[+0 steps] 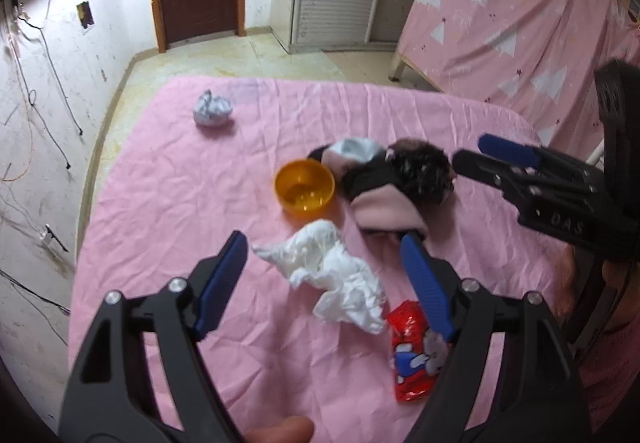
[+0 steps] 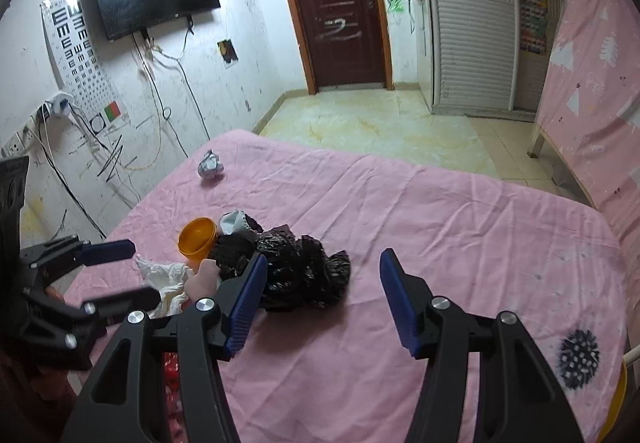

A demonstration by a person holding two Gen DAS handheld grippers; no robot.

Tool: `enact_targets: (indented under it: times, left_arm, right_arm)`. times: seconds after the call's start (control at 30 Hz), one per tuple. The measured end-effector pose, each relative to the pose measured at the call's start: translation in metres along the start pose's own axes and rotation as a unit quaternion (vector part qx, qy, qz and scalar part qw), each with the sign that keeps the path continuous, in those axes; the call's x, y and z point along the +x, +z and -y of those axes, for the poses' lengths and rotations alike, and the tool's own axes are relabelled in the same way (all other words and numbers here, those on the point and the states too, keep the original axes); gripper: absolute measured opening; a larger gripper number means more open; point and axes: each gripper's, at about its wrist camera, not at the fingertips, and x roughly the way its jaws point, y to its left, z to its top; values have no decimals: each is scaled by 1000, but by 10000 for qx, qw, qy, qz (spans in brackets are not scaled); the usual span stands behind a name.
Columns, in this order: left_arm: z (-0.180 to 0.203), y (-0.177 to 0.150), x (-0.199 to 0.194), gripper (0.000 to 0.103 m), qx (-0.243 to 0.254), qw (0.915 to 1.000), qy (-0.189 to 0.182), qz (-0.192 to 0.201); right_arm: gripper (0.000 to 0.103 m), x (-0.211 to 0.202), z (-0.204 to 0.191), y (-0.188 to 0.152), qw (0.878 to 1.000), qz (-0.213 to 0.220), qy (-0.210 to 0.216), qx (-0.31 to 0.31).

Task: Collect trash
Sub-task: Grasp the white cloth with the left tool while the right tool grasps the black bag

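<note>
Two open grippers close in on litter strewn over a pink bedsheet.

Your left gripper (image 1: 324,283) hangs spread wide over the crumpled white tissue (image 1: 332,275), touching nothing, with the red wrapper (image 1: 412,355) just beside its right finger. Your right gripper (image 2: 322,303) is half-spread and empty, lined up toward the black plastic bag (image 2: 304,271), likely meant to take the trash. Beyond lie the orange bowl (image 1: 304,187) and, well apart, a second paper ball (image 1: 212,109).
</note>
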Motion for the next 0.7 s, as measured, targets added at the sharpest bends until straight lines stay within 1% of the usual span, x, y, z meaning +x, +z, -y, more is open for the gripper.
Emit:
enact_targets:
  times: [0.13,0.17,0.2,0.23,0.27,0.33,0.47,0.53,0.57,0.6,0.63,0.7]
  left_arm:
    - [1,-4,13,75,106,9998,-101,-144]
    - [1,-4,15,73,129,9997,-112,-163]
    - [2,-4,18,71,154,9996,-116,-187]
    - [3,-5,22,64,186,9995,-122,-229]
    - [4,-6,25,55,217,9993,-146,-274]
    - [6,-7,30,46,246,9991,-161,-321]
    - [6,-7,30,38,258,9992,-189,-255]
    - [6,-7,28,36,230,9993,-202,-230]
    - [5,-7,27,35,229,9993,-203,-219]
    - [6,-7,26,35,227,9993,-196,-210]
    - [6,-6,25,34,223,9994,-184,-202]
    - [7,-6,23,33,213,9995,-149,-169]
  right_arm:
    - [53,19,-3,4,9998,-205,78,28]
    - [53,24,-4,5,9996,-257,96,44]
    - [53,27,-4,5,9995,-291,114,55]
    - [53,32,-5,6,9993,-337,144,71]
    - [53,35,-6,7,9992,-367,164,89]
    - [53,40,-6,8,9986,-447,228,145]
    - [53,50,-8,8,9968,-637,424,231]
    - [52,52,-9,8,9965,-650,452,253]
    - [49,52,-9,9,9965,-644,460,261]
    - [35,52,-10,9,9963,-643,504,258]
    - [30,51,-10,9,9958,-649,599,257]
    - [24,49,-11,8,9958,-624,627,249]
